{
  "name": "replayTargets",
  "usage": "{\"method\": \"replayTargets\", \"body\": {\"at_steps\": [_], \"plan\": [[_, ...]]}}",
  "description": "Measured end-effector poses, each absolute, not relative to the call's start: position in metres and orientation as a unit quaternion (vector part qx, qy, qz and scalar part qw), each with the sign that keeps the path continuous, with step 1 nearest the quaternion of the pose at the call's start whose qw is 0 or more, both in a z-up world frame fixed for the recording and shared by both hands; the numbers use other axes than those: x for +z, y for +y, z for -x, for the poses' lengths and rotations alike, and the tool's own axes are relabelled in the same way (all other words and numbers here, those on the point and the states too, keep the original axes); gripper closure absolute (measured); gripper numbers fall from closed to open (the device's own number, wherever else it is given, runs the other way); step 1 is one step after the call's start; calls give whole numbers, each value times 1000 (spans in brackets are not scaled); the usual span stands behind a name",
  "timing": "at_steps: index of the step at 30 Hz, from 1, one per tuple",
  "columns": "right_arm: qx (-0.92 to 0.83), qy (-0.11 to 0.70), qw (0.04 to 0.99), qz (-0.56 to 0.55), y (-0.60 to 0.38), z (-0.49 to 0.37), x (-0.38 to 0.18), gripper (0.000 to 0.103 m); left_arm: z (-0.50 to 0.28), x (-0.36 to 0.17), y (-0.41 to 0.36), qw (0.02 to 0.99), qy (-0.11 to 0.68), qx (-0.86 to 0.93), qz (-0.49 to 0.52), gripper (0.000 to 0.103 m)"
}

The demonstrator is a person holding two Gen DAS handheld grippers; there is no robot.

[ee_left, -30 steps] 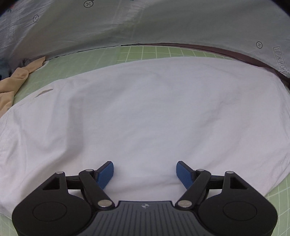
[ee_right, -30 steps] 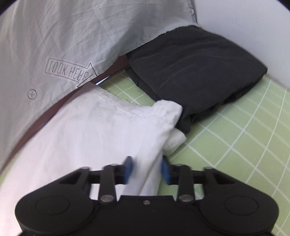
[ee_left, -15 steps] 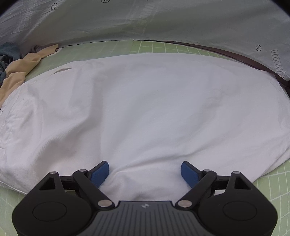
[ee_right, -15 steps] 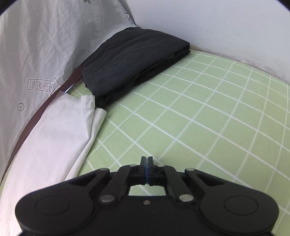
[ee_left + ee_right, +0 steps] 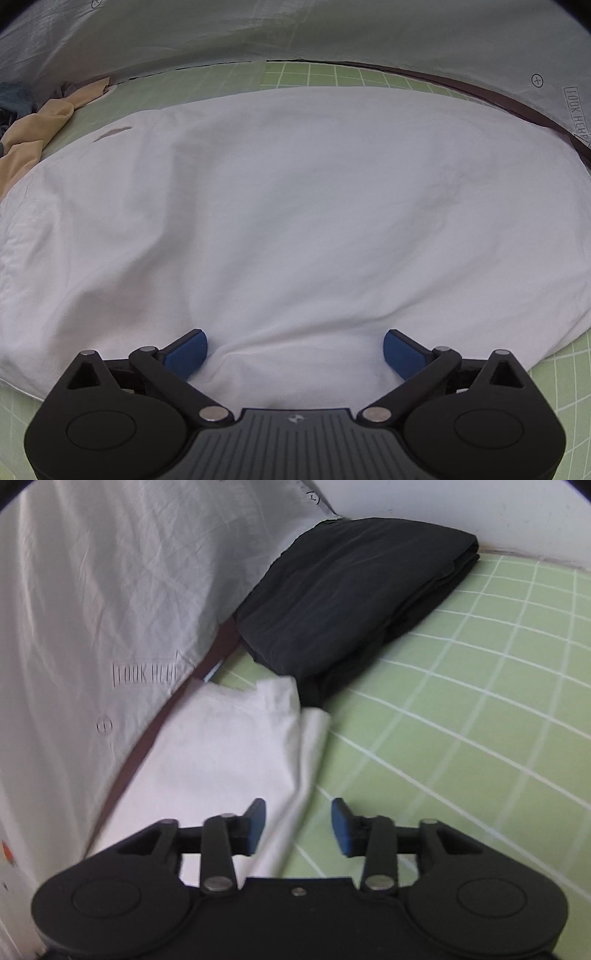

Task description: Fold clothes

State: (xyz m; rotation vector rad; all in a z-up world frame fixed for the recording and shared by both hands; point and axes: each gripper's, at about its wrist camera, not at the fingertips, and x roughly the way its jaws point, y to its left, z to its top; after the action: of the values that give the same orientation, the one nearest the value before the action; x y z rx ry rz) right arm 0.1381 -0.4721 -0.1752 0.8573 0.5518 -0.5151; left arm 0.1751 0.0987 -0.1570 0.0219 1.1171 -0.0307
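A white garment (image 5: 295, 221) lies spread flat on the green grid mat (image 5: 565, 365), filling the left wrist view. My left gripper (image 5: 294, 352) hangs over its near edge with its jaws opening wide; a soft ridge of cloth rises between the blue pads (image 5: 186, 352), which do not press on it. In the right wrist view the white garment's (image 5: 229, 746) folded right edge runs along the mat (image 5: 461, 720). My right gripper (image 5: 298, 825) is opening above that edge, with cloth under its left pad (image 5: 256, 823) and bare mat under the right one; nothing is gripped.
A folded black garment (image 5: 351, 602) lies at the back, just beyond the white garment's corner. A grey printed sheet (image 5: 110, 590) rises behind the mat. Tan cloth (image 5: 40, 125) and blue-grey cloth (image 5: 13, 101) are bunched at the far left. Open mat stretches to the right.
My left jaws widened and the cloth fold slipped free of the pads. My right gripper let go of the white edge, swung right and shut over bare mat, then came back over the edge, opening.
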Motion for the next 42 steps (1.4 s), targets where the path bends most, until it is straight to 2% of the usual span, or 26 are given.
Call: {"method": "replayTargets", "body": {"at_steps": [4,6,8,9,10,12,21,25,27,30,31,36,40,42], "plan": [[-259,247,851,-384,-477,-170,-175,43,-180,-159,96,842,539,-6,-14,0],[-270,263,858,-348,-473,-188,-174,43,-182,-158,96,840,542,-4,-13,0],[-280,285,861,-313,-472,-199,-173,49,-182,-158,96,841,541,-6,-13,0],[-285,296,863,-296,-471,-204,-173,72,-181,-158,97,841,540,-7,-14,0],[-287,303,864,-282,-471,-207,-173,85,-181,-158,98,841,540,-8,-14,0],[-282,300,863,-292,-475,-198,-172,91,-183,-158,100,838,545,-12,-12,0],[-354,254,838,-329,-476,-92,-137,94,-177,-156,104,818,571,-62,-38,0],[-362,277,835,-308,-476,-52,-134,93,-166,-155,109,819,566,-84,-45,0],[-364,292,832,-302,-474,-45,-136,89,-163,-154,112,825,557,-84,-40,0],[-386,299,817,-308,-470,-36,-132,74,-160,-151,113,834,548,-65,-25,0],[-386,294,815,-318,-469,-34,-131,59,-159,-149,113,837,545,-58,-20,0],[-332,289,815,-376,-445,-33,-127,23,-142,-129,123,850,523,-31,56,0],[-279,279,807,-440,-425,-34,-129,21,-123,-116,131,842,513,-15,166,1],[-256,276,800,-468,-420,-35,-131,21,-112,-119,129,823,509,-23,250,6]]}}
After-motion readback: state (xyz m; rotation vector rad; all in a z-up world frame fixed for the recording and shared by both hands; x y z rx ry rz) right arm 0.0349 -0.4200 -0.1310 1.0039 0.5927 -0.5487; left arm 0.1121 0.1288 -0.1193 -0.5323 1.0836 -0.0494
